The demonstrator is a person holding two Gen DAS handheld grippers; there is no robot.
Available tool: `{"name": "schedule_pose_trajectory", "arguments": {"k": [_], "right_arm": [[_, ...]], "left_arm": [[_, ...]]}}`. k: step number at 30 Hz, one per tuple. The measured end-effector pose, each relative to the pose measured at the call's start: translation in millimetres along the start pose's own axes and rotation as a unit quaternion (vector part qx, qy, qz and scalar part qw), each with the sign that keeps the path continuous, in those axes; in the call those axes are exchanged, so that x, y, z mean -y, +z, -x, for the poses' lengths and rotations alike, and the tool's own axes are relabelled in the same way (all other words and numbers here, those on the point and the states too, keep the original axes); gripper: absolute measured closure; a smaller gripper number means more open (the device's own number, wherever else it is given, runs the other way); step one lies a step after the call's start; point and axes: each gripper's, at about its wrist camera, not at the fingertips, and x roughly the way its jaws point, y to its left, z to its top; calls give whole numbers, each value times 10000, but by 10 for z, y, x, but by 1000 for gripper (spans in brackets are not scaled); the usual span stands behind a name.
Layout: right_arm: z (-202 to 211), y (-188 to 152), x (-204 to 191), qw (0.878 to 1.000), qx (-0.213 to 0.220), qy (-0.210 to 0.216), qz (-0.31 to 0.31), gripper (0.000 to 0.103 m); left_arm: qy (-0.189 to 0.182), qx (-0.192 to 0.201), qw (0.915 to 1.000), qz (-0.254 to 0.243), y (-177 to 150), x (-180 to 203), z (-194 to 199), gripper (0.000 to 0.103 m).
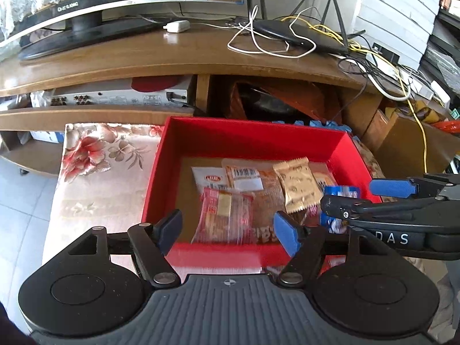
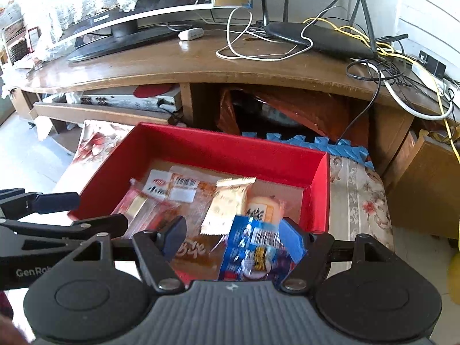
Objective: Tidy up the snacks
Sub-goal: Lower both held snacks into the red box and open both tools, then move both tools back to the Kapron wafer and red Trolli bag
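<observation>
A red box (image 1: 253, 141) (image 2: 227, 149) on a floral cloth holds several snack packets: a gold packet (image 1: 297, 188) (image 2: 230, 204), a red-and-clear packet (image 1: 224, 215) (image 2: 138, 207) and a white barcode packet (image 1: 244, 176) (image 2: 181, 187). My left gripper (image 1: 228, 230) is open and empty above the box's near edge. My right gripper (image 2: 233, 237) is open; a blue packet (image 2: 253, 247) (image 1: 340, 194) lies against its right finger, blurred, over the box's near right part. The right gripper shows in the left wrist view (image 1: 353, 198) at the right.
A wooden TV stand (image 1: 178, 54) stands behind the box with a monitor (image 1: 72, 8), a router (image 1: 299, 36) and tangled cables (image 1: 382, 66). Shelves below hold a silver device (image 1: 115, 97). The floral cloth (image 1: 95, 172) extends left of the box.
</observation>
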Motion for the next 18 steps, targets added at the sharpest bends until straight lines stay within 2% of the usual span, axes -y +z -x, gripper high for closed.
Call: {"name": "schedule_pose_trajectory", "arguments": {"k": [8, 18], "right_arm": [[159, -299, -37, 9997, -253, -23, 27, 34], [175, -608, 277, 9968, -701, -153, -356, 32]], "left_arm": [[-293, -330, 9990, -93, -255, 55, 31, 24], [-467, -970, 9906, -839, -444, 367, -336, 20]]}}
